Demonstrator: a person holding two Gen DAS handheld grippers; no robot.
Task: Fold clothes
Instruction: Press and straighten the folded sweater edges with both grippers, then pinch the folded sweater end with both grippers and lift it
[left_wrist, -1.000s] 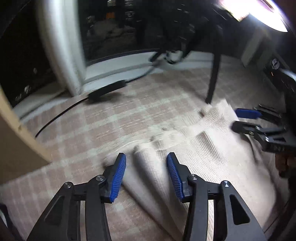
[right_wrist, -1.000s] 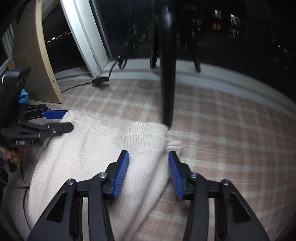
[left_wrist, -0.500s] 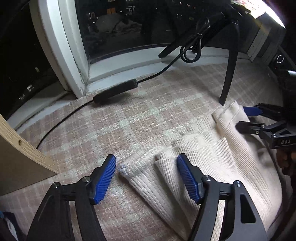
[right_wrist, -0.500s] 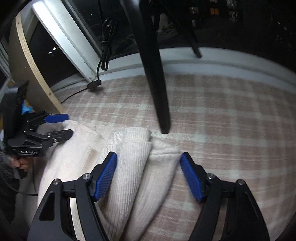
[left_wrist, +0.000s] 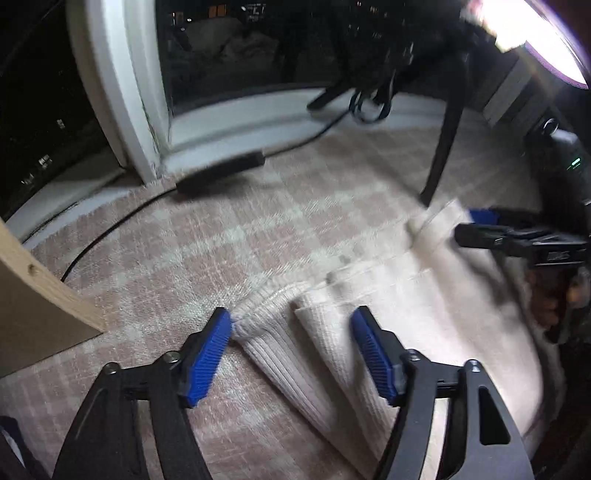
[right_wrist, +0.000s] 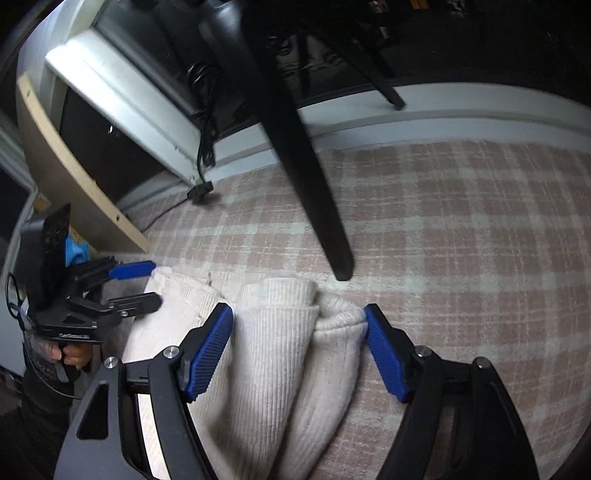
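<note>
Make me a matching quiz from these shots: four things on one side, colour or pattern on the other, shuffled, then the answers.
Things:
1. sweater
2. rug
3. gripper pads
4. tripod leg

Colours:
A. black
B. pink and white plaid
C. cream
D. blue

Pairs: 1-C, 2-B, 3-D, 4-A

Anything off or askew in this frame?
Nothing damaged or spilled. The cream knit sweater lies bunched in uneven ridges at its folded edge rather than flat, on the plaid rug. A black tripod leg stands right beside that edge.
</note>
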